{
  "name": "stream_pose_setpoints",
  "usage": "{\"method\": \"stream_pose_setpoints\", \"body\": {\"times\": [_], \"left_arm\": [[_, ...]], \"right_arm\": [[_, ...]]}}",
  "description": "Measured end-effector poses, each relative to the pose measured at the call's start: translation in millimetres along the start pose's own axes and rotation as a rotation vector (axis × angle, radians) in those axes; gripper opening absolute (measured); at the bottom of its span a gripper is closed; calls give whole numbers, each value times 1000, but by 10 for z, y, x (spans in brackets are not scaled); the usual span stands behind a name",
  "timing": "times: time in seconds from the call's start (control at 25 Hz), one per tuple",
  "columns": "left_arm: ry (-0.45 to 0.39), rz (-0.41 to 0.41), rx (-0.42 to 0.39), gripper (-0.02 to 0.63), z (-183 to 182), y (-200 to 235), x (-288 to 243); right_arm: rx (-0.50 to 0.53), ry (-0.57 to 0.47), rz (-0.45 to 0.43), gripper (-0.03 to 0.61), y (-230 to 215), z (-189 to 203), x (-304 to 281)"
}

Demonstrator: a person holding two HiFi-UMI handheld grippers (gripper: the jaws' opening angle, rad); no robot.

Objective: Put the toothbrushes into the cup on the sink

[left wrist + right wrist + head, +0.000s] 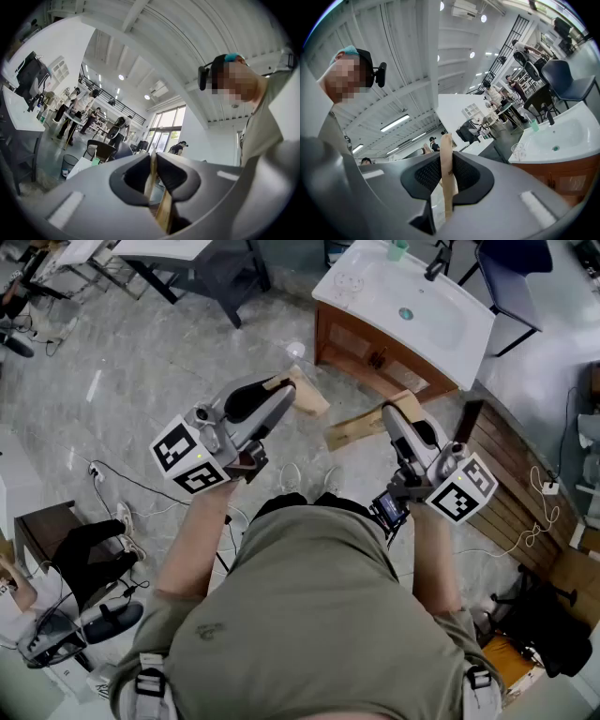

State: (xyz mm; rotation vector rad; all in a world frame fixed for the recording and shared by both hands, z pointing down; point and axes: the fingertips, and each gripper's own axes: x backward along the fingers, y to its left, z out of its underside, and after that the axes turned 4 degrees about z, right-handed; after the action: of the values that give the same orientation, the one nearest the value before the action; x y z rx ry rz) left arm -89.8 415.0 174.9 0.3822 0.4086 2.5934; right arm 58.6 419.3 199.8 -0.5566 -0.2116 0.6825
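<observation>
Two tight grips: left hand-held gripper (284,390) pinches the left toothbrush (309,396); right hand-held gripper (387,414) pinches the right toothbrush (352,432).

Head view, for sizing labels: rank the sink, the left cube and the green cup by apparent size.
1. Sink, largest.
2. Left cube, enlarged by nearness.
3. Green cup, smallest, cut by the frame's top.

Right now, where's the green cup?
Head view, top edge, right of centre: the green cup stands on the far rim of the white sink, just left of the black faucet.
</observation>
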Motion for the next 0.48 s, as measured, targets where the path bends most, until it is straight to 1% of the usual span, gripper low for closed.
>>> {"method": "stream_pose_setpoints", "body": {"times": [0.48], "left_arm": [[2, -5, 5, 48, 42, 24, 12]], "right_arm": [[-12, -2, 3, 63, -51, 44, 5]]}}
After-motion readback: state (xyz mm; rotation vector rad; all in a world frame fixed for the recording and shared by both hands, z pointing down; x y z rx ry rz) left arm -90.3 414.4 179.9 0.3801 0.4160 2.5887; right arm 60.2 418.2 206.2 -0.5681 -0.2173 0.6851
